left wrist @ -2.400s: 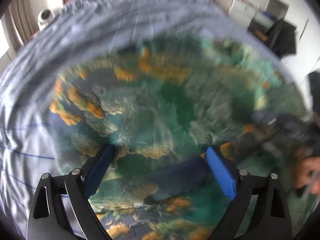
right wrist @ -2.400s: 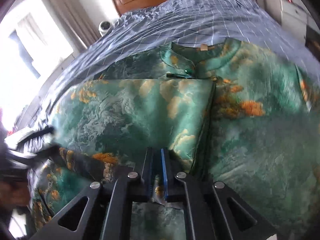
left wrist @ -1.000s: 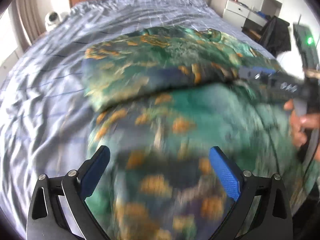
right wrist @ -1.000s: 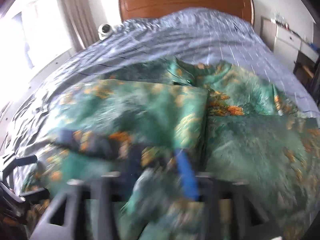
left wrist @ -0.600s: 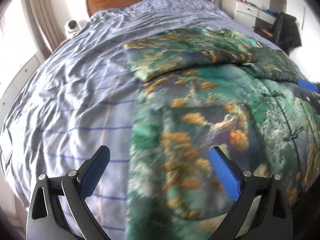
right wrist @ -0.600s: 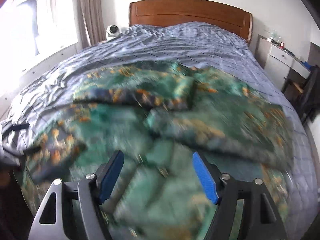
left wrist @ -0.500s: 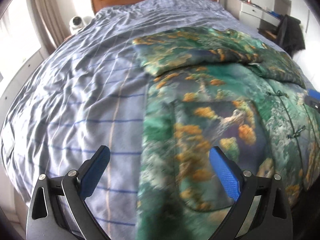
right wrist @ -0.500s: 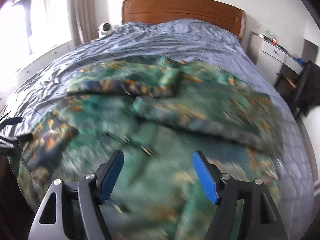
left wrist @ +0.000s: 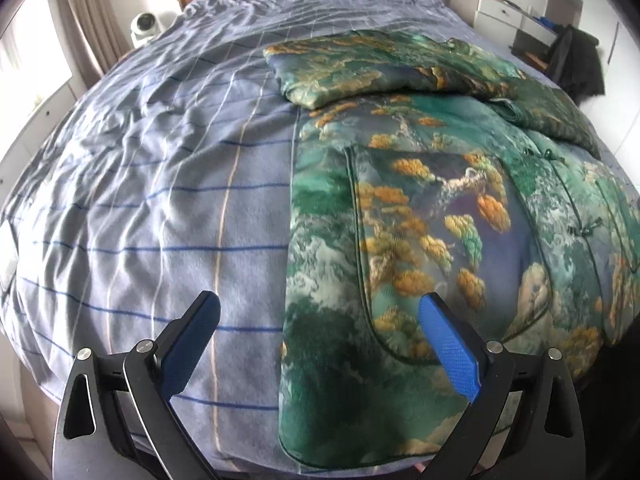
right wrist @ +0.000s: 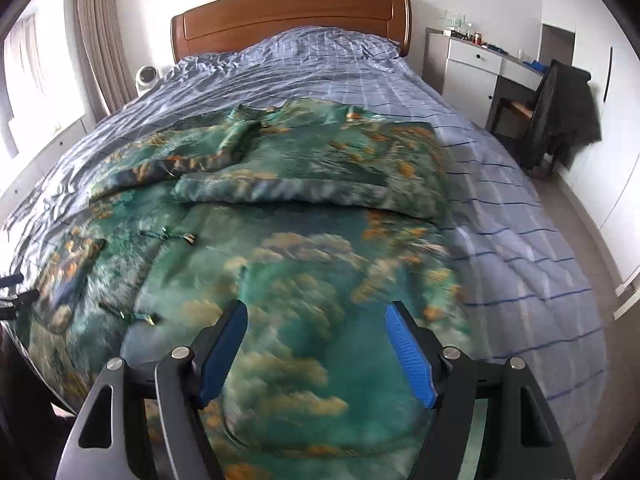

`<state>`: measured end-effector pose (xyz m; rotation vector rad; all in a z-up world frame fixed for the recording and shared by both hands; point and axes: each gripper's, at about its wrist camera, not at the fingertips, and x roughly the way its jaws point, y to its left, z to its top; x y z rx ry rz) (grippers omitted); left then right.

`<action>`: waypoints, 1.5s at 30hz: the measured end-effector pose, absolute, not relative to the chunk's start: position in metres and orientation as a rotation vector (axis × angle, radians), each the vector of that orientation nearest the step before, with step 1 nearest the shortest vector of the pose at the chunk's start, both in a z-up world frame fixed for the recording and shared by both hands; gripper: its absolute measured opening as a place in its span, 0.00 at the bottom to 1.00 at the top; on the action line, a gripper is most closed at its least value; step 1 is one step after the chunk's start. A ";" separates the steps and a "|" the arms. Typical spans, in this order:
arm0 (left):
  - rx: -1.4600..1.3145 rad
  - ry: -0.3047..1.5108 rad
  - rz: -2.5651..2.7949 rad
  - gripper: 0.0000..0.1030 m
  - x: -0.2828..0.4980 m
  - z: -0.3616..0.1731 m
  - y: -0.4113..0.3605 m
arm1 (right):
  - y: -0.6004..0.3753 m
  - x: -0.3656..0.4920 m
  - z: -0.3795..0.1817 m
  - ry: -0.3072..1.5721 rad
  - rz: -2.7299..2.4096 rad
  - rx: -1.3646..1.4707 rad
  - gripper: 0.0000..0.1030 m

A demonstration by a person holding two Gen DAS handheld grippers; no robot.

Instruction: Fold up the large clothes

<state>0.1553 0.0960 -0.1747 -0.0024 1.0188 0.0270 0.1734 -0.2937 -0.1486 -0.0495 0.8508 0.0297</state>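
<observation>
While it lies spread over the near half of the bed, the green brocade jacket (left wrist: pixel 420 216) shows both sleeves folded in across its chest: one sleeve (left wrist: pixel 360 68) runs toward the bed's left edge, the other sleeve (right wrist: pixel 304 188) toward the right edge, and the two overlap near the collar (right wrist: pixel 256 114), which points at the headboard (right wrist: pixel 288 16). The hem reaches the foot edge of the bed and appears to hang slightly over it, though blur in my right wrist view makes that hard to confirm. A patch pocket (left wrist: pixel 440 248) and knotted frog fastenings (left wrist: pixel 588 228) face up. My left gripper (left wrist: pixel 318 320) hovers at the foot edge with its jaws spread wide, holding nothing, one finger over the striped blue bedspread (left wrist: pixel 160 184) and the other over the jacket's left side. My right gripper (right wrist: pixel 316 324) is likewise spread wide and empty, above the jacket's lower right panel. Beyond the bed's right edge stand a white dresser (right wrist: pixel 476 64) and a chair draped with a dark garment (right wrist: pixel 564 100). A small white fan (right wrist: pixel 146 76) and curtains (right wrist: pixel 100 36) sit by the left edge.
</observation>
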 end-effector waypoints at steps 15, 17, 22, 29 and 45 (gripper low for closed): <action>-0.270 1.097 -0.149 0.97 0.146 -0.200 0.116 | -0.403 0.138 -0.169 1.043 -0.034 0.127 0.71; -0.246 1.103 -0.170 0.97 0.145 -0.202 0.110 | -0.407 0.135 -0.178 1.077 0.009 0.150 0.71; -0.187 1.145 -0.193 0.97 0.144 -0.210 0.095 | -0.402 0.135 -0.200 1.138 0.127 0.182 0.73; -0.101 1.192 -0.209 0.54 0.141 -0.208 0.077 | -0.396 0.144 -0.201 1.186 0.168 0.224 0.25; -0.207 1.176 -0.311 0.09 0.070 -0.136 0.120 | -0.392 0.103 -0.112 1.056 0.269 0.388 0.11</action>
